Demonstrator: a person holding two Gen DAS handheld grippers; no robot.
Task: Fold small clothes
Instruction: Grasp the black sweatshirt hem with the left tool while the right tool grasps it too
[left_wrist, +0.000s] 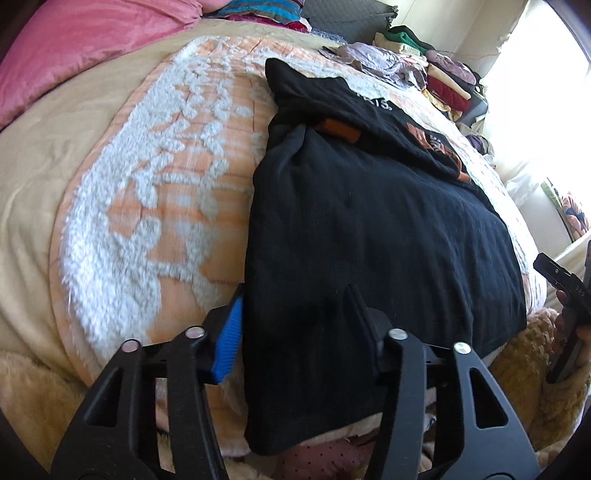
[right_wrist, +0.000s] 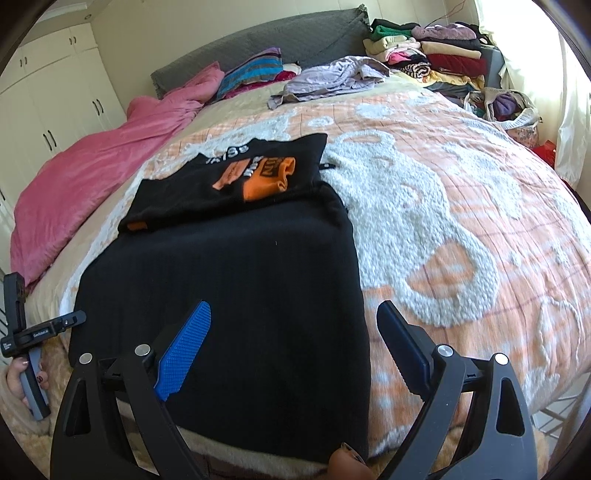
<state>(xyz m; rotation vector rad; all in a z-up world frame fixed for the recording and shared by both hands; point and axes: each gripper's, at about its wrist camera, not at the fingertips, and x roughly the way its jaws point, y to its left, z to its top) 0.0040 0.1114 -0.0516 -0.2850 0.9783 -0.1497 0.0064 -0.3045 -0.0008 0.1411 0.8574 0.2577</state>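
Lying flat on the orange-and-white bedspread (right_wrist: 461, 229), the soft, limp black cotton T-shirt (right_wrist: 229, 280) suits hem-corner grasps: left gripper (left_wrist: 295, 332) fingers pinch its near-left edge; right gripper (right_wrist: 295, 354) fingers gape wide, empty.

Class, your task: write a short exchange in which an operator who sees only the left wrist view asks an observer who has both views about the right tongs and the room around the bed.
Operator: I only catch the edge of the right tongs. Open or shut?
Observer: Open and holding nothing. They straddle the right edge of the black garment, with one finger above the cloth and the other above the bedspread.
Operator: What stands beyond the pink quilt?
Observer: Cream wardrobe doors with dark handles, along the wall on that side of the bed.
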